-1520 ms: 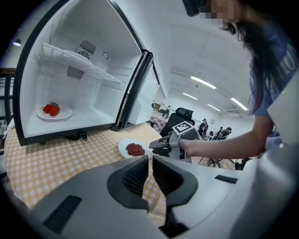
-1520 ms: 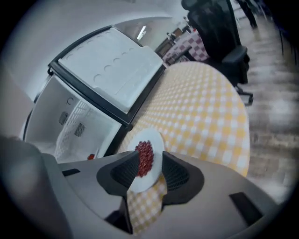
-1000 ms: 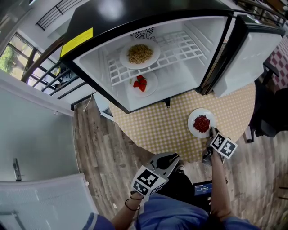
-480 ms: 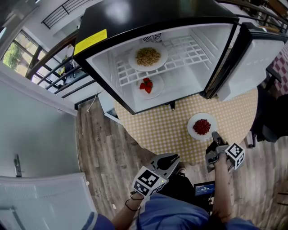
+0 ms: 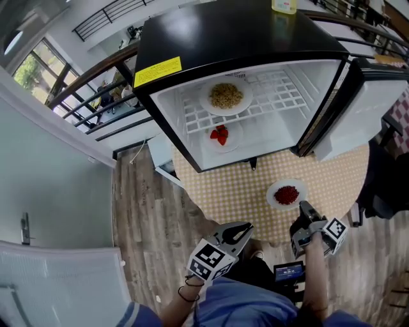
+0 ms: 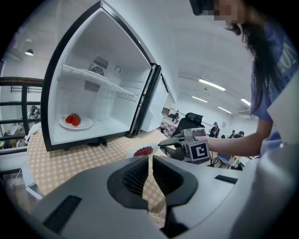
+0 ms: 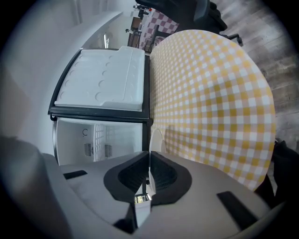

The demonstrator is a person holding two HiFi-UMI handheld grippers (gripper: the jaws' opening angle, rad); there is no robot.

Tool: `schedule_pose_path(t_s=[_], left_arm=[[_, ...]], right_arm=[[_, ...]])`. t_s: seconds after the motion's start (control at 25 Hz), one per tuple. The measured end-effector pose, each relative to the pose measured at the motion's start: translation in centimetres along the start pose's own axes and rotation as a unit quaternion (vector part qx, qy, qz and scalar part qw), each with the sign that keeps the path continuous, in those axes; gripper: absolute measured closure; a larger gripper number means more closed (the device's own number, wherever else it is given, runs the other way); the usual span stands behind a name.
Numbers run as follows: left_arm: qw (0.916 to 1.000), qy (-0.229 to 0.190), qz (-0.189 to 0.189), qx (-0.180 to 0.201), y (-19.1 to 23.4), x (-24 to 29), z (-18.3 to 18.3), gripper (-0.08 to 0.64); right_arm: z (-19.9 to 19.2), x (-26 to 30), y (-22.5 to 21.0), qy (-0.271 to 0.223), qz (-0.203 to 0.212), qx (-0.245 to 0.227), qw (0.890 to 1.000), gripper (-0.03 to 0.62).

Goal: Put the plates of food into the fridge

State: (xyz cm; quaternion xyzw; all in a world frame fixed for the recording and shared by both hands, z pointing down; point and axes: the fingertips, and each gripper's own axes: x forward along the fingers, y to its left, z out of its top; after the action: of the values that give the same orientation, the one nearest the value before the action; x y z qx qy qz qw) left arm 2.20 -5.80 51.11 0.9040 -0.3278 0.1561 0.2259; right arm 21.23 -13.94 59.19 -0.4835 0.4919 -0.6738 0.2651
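Observation:
A white plate of red food (image 5: 287, 194) sits over the near right part of the yellow-checked table (image 5: 236, 191). My right gripper (image 5: 303, 208) is shut on its near rim; in the right gripper view the thin rim (image 7: 156, 140) runs edge-on into the closed jaws (image 7: 149, 158). The left gripper (image 5: 245, 228) hangs shut and empty off the table's near edge (image 6: 150, 158). The black fridge (image 5: 236, 38) stands open, with a plate of noodles (image 5: 225, 96) on the wire shelf and a plate of strawberries (image 5: 220, 135) on its floor.
The fridge door (image 5: 367, 102) swings out to the right, next to the plate's path. A bottle (image 5: 284, 5) stands on top of the fridge. A dark chair (image 5: 386, 185) is right of the table. The shelf's right half (image 5: 281, 92) is bare.
The right gripper has closed on the plate's rim and rolled, its marker cube now turned to the right. The left gripper has barely shifted.

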Motion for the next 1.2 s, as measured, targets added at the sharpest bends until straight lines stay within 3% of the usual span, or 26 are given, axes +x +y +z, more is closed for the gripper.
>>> schedule_pose_path(t_s=[0.16,0.24,0.32,0.4,0.48,0.6,0.68,0.84,0.88,1.0,1.04,1.08,1.2], left_arm=[[0.9986,0.014,-0.020,-0.048,0.7,1.7,-1.6,0.537],[0.9942,0.026,-0.037,-0.097,1.3,3.9,-3.1,0.535],[0.9846,0.038,-0.054,-0.162,1.8,6.3,-4.5,0.535],[0.9665,0.044,-0.071,-0.243,2.0,8.4,-5.4,0.522],[0.9420,0.046,-0.086,-0.321,2.3,9.9,-5.8,0.433],[0.9110,0.044,-0.093,-0.399,3.0,11.3,-5.8,0.368],[0.9002,0.041,-0.095,-0.423,3.4,11.9,-5.9,0.362],[0.8899,0.016,-0.116,-0.441,3.1,12.6,-5.0,0.373],[0.8845,0.005,-0.125,-0.449,2.9,12.6,-4.6,0.373],[0.8579,-0.025,-0.136,-0.495,3.1,13.1,-3.9,0.373],[0.8534,-0.028,-0.131,-0.504,3.3,13.3,-4.0,0.373],[0.8541,-0.027,-0.122,-0.505,3.7,13.5,-4.2,0.379],[0.8697,-0.022,-0.107,-0.482,4.1,13.3,-4.2,0.436]], right_arm=[[-1.0,-0.2,-0.3,0.014,-0.009,-0.001,1.000,0.569],[-1.4,-0.3,-0.6,0.017,-0.013,0.000,1.000,0.569],[-1.7,-0.3,-0.9,0.019,-0.020,-0.005,1.000,0.569],[-1.8,-0.2,-1.0,0.019,-0.025,-0.010,0.999,0.569],[-1.7,-0.2,-1.1,0.017,-0.028,-0.014,0.999,0.569],[-1.6,-0.2,-1.2,0.018,-0.032,-0.020,0.999,0.569],[-1.5,-0.3,-1.3,0.014,-0.033,-0.022,0.999,0.569],[-0.8,-0.4,-1.5,0.007,-0.033,-0.017,0.999,0.569],[-0.8,-0.4,-1.5,0.009,-0.033,-0.019,0.999,0.569],[-1.1,-0.4,-1.6,0.018,-0.035,-0.027,0.999,0.569],[-1.2,-0.4,-1.6,0.020,-0.035,-0.026,0.999,0.569],[-1.3,-0.4,-1.7,0.020,-0.034,-0.024,0.999,0.569],[-1.7,-0.5,-1.4,0.020,-0.033,-0.020,0.999,0.569]])
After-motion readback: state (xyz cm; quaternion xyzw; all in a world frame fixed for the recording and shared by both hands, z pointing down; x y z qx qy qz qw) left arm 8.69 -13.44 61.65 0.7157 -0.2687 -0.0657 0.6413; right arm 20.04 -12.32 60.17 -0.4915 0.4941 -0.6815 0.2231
